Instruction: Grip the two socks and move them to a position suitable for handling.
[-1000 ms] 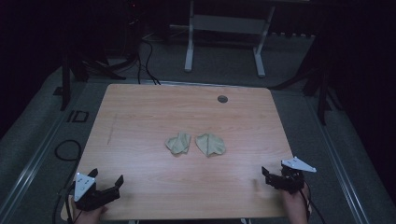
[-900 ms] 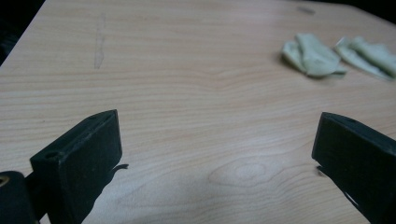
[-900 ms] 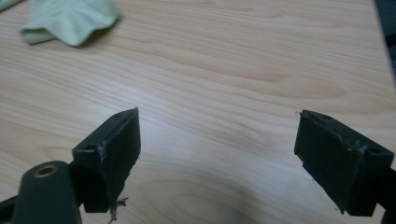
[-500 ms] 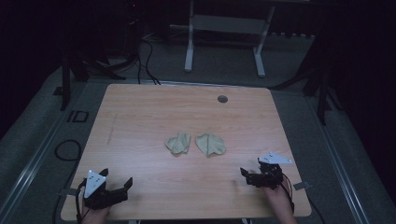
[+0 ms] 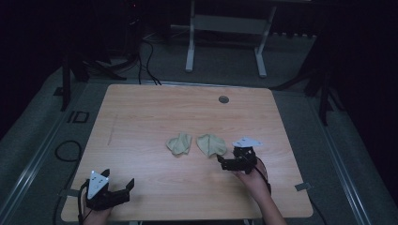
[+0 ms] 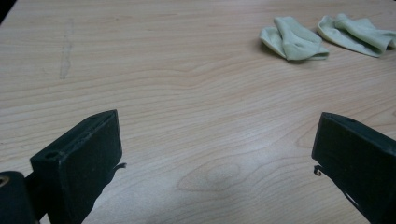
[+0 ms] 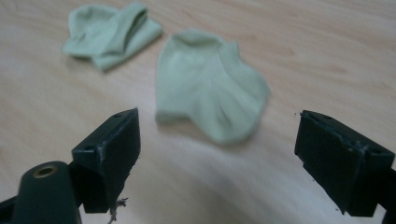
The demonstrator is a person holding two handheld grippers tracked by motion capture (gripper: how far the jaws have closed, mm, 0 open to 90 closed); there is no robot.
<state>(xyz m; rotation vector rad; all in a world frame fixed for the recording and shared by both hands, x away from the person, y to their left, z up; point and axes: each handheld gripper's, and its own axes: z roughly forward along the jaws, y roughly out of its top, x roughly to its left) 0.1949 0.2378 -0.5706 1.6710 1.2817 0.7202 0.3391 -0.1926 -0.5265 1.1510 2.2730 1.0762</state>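
Observation:
Two pale green socks lie crumpled side by side at the middle of the wooden table [image 5: 141,117]: a left sock [image 5: 179,143] and a right sock [image 5: 211,144]. My right gripper [image 5: 224,162] is open just in front of the right sock, jaws pointing at it and nothing between them. In the right gripper view the right sock [image 7: 210,81] lies just beyond the open gripper [image 7: 217,154], with the left sock [image 7: 112,32] farther off. Near the table's front left corner my left gripper [image 5: 118,180] is open and empty. In its view [image 6: 215,154] both socks [image 6: 292,38] [image 6: 357,35] lie far ahead at the right.
A round grommet hole [image 5: 224,99] sits near the table's far edge. Behind the table stand a white frame's legs [image 5: 190,47] and cables [image 5: 145,56] on the grey floor. Bare wood stretches to the left of the socks.
My right gripper has moved from the table's front right edge leftward and forward, up to the right sock. My left gripper has shifted only slightly.

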